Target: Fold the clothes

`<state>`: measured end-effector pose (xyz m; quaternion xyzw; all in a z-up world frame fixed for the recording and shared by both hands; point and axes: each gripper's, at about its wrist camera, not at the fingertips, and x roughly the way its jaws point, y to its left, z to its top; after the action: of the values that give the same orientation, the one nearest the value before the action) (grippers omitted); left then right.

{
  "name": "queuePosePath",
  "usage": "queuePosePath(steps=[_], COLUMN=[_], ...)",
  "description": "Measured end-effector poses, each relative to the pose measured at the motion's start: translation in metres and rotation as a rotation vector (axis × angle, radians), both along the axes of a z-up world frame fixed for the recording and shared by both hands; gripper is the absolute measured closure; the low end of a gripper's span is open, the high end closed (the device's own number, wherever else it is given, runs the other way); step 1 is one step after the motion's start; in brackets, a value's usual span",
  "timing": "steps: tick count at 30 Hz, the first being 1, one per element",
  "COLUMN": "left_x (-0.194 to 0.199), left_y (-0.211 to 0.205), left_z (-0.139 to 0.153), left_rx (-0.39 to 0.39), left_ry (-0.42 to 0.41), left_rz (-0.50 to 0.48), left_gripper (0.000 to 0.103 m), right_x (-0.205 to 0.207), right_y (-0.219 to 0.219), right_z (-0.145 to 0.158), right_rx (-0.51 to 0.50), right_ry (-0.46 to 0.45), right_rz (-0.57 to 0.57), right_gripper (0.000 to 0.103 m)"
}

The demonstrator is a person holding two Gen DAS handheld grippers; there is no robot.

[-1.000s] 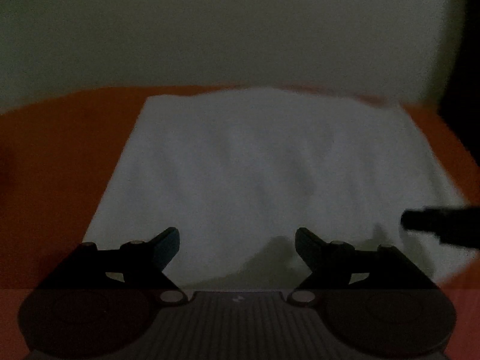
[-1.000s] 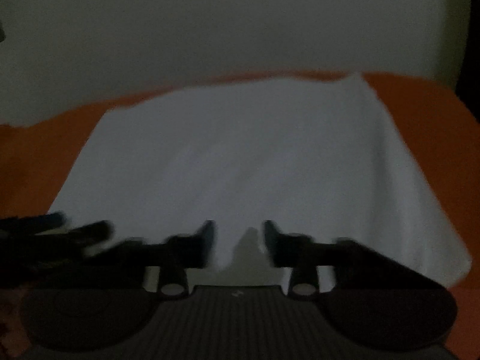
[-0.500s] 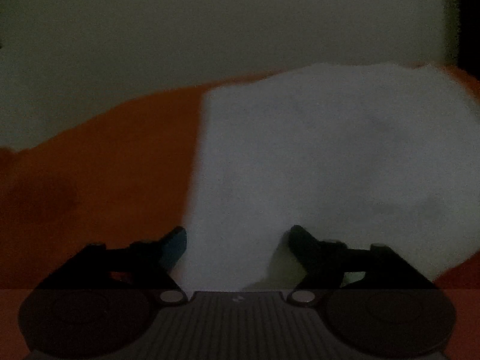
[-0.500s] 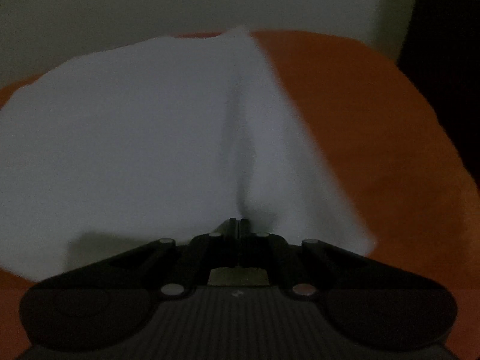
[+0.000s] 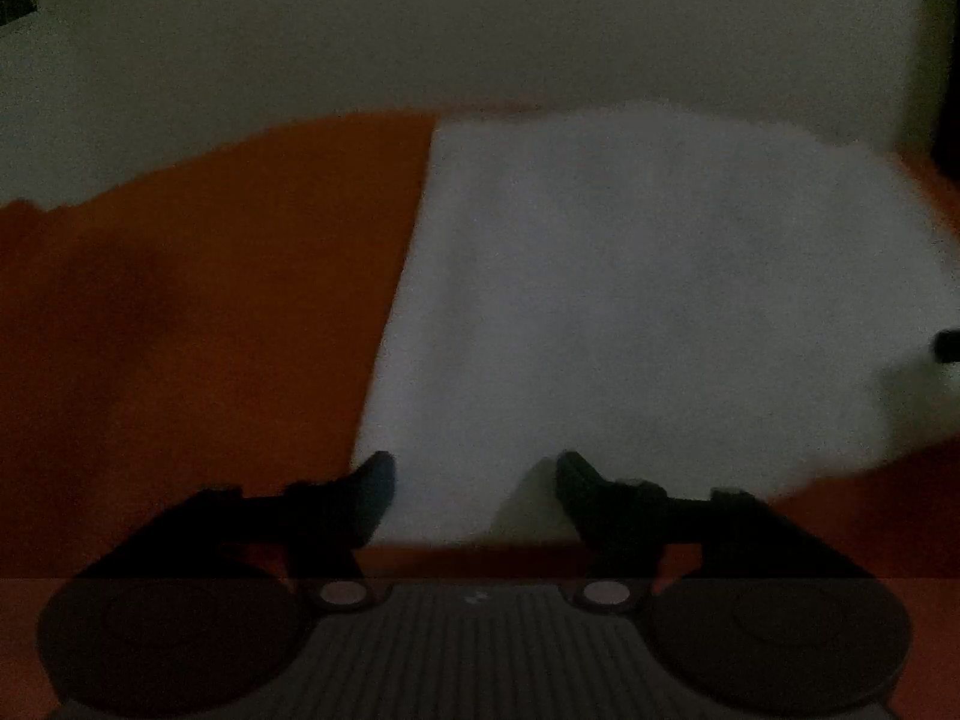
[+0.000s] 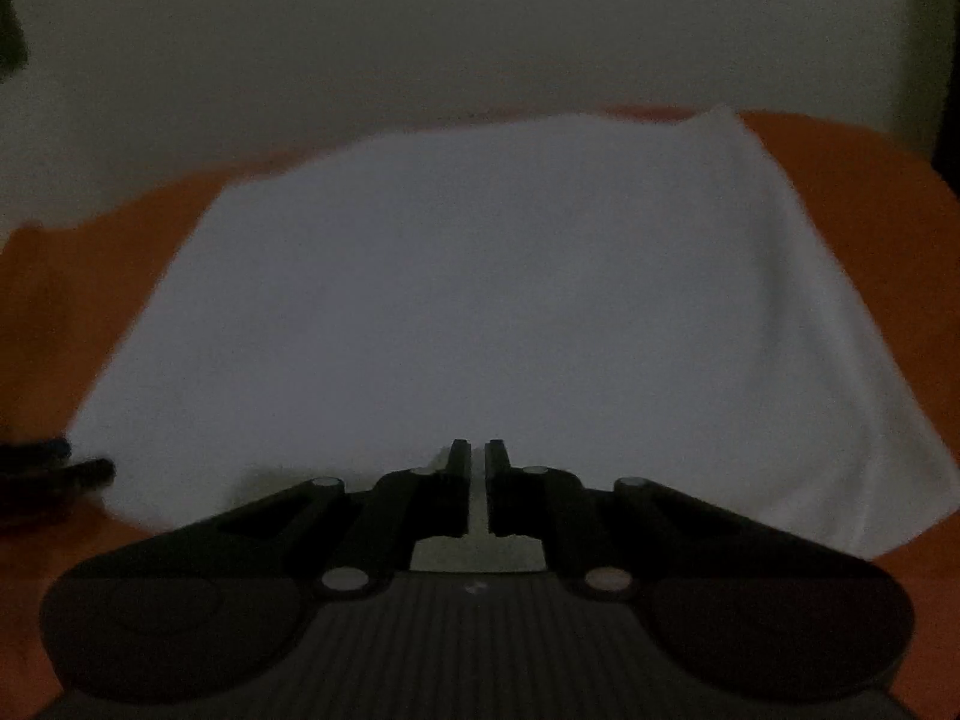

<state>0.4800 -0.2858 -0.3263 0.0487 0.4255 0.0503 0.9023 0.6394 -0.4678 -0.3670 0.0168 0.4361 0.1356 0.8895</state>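
A white garment point(image 5: 630, 300) lies spread on an orange surface point(image 5: 210, 300) in dim light. My left gripper point(image 5: 474, 474) sits at the garment's near-left corner. Its jaws are closing, with the cloth's near edge between the fingers and the pads still apart from it. In the right wrist view the garment point(image 6: 480, 300) fills the middle. My right gripper point(image 6: 478, 450) is shut at its near edge, with a thin pale strip of cloth showing between the fingers. The right gripper's tip point(image 5: 948, 348) pokes in at the right edge of the left wrist view.
A pale wall point(image 5: 480, 30) rises behind the orange surface point(image 6: 870, 210). Bare orange shows to the left and right of the garment. The left gripper's dark fingers point(image 6: 66, 468) appear at the left edge of the right wrist view.
The left gripper slid left to the garment's left edge and its jaws narrowed. The right gripper's jaws shut at the near edge, swung right, then came back toward the middle.
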Motion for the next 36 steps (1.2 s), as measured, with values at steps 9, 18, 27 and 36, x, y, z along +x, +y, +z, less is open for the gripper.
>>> queuePosePath(steps=[9, 18, 27, 36], left_x=[0.003, -0.010, -0.048, -0.135], left_y=[0.101, 0.132, 0.133, 0.154], left_z=[-0.009, 0.099, 0.213, 0.232], left_rx=[0.042, -0.086, -0.208, -0.224], left_ry=[0.055, 0.093, 0.005, -0.054], left_rz=[-0.014, 0.012, -0.026, -0.014], left_gripper=[0.029, 0.030, 0.007, 0.000], right_x=[0.012, -0.036, -0.109, -0.204], right_y=[-0.131, -0.126, 0.013, 0.099], right_z=[-0.013, 0.083, 0.214, 0.272], right_rx=[-0.133, -0.074, 0.067, 0.066], right_ry=[0.013, 0.107, 0.085, -0.029], right_rz=[-0.329, -0.431, -0.267, -0.226], right_gripper=[0.103, 0.099, 0.094, 0.000])
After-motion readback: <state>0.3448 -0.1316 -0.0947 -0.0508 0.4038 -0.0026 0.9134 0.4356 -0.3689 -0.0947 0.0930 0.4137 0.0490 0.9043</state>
